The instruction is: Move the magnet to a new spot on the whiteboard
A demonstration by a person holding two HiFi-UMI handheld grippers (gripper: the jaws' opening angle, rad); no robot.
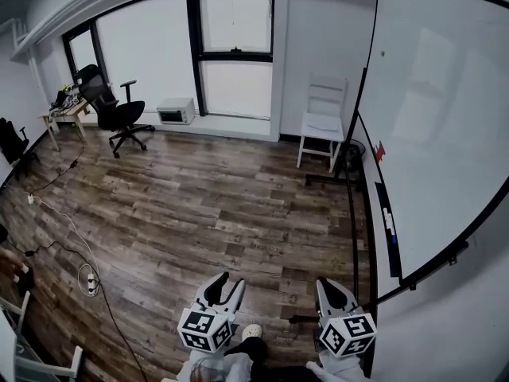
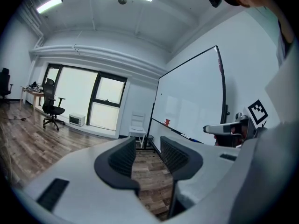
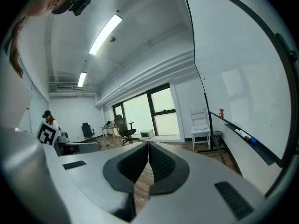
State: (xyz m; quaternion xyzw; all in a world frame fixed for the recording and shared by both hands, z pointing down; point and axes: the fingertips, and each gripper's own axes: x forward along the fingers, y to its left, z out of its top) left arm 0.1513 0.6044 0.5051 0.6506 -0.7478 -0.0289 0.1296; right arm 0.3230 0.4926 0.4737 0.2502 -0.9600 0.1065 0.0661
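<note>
The whiteboard (image 1: 433, 126) stands on its frame along the right side of the room. A small dark magnet (image 1: 382, 53) sticks high on its far part. A small red object (image 1: 379, 151) sits by the board's lower ledge, and markers (image 1: 389, 221) lie on the tray. My left gripper (image 1: 231, 281) is low in the head view, well short of the board, open with only floor between its jaws (image 2: 148, 146). My right gripper (image 1: 326, 286) is beside it, nearer the board's stand, shut with nothing held (image 3: 148, 144).
A white chair (image 1: 324, 118) and a dark bin (image 1: 352, 148) stand at the board's far end. An office chair (image 1: 119, 110), a desk (image 1: 67, 111) and a white box (image 1: 176, 111) line the window wall. Cables (image 1: 79, 261) trail over the wooden floor at left.
</note>
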